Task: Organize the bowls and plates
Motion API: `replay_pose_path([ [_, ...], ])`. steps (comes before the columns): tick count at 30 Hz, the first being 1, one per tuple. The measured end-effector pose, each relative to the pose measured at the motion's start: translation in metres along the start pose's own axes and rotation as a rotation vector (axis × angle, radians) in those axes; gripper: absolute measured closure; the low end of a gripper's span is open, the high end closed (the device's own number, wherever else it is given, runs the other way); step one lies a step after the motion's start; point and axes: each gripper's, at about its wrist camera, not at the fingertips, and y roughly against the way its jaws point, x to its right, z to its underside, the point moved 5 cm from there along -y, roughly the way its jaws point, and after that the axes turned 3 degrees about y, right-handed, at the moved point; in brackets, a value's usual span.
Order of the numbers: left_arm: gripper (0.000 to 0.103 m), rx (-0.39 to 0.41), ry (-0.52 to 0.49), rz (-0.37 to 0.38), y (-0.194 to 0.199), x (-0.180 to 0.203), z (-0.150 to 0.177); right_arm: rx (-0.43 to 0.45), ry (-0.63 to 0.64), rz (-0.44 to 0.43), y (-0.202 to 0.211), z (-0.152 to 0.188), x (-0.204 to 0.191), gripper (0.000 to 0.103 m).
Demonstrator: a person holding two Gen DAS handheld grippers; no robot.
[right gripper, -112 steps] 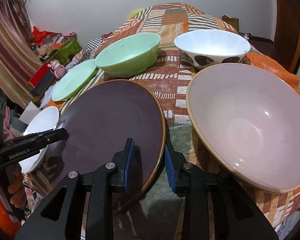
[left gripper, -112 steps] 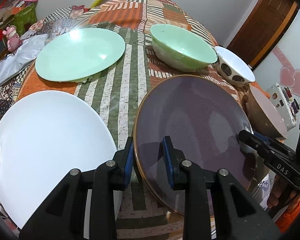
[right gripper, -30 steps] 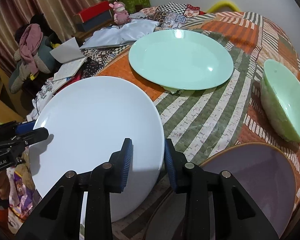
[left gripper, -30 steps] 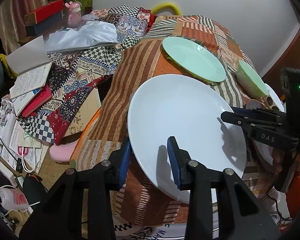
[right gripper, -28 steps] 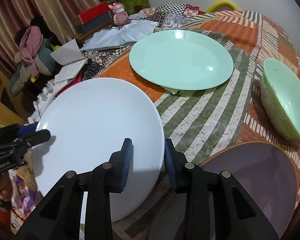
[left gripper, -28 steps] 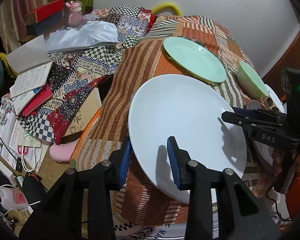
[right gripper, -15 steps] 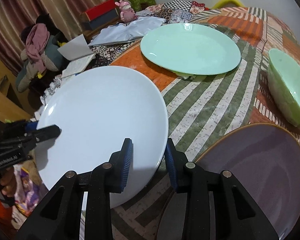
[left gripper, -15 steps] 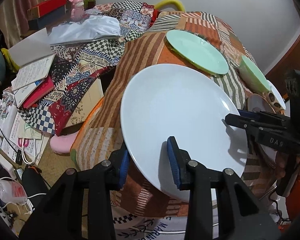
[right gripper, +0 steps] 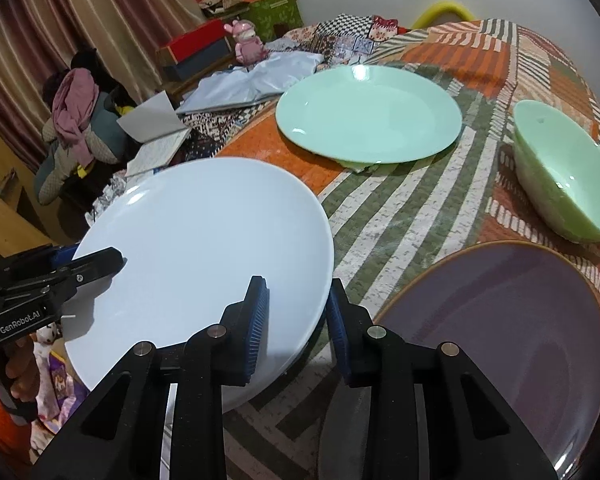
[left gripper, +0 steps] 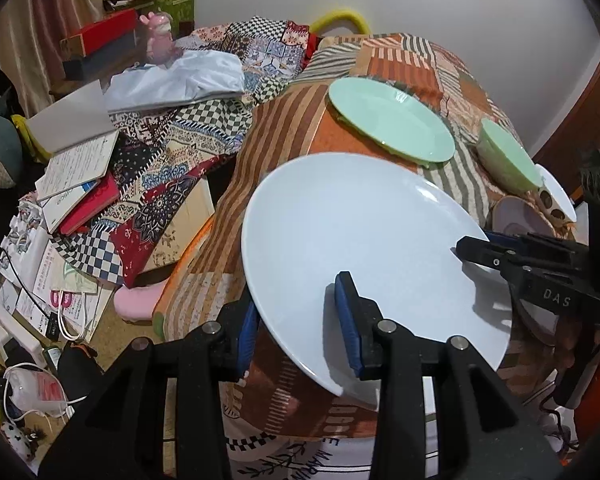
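A large white plate (left gripper: 364, 240) (right gripper: 204, 248) is held up above the patchwork table, tilted. My left gripper (left gripper: 296, 320) is shut on its near-left rim. My right gripper (right gripper: 296, 312) is shut on its opposite rim; it shows in the left wrist view (left gripper: 500, 256) and the left one in the right wrist view (right gripper: 96, 260). A mint-green plate (right gripper: 368, 112) (left gripper: 388, 124) lies farther back. A mint-green bowl (right gripper: 560, 176) (left gripper: 504, 156) stands to the right. A purple plate (right gripper: 500, 332) lies near right.
A pinkish bowl (left gripper: 516, 216) and a white spotted bowl (left gripper: 552, 196) stand at the far right. Left of the table (right gripper: 400, 220) are books (left gripper: 76, 184), a patterned cloth, a white bag (left gripper: 180, 80), boxes and floor clutter.
Both grippers left the purple plate and took the white plate by opposite rims. Over the last second the white plate has risen off the table and tilted.
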Motion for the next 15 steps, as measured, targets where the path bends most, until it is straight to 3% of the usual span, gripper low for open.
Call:
replay_pose_path([
  [15,0.066,0.057,-0.078,0.032,0.015,0.045,-0.01,0.09,-0.051,0.046,0.04,0.006,0.024,0.075],
])
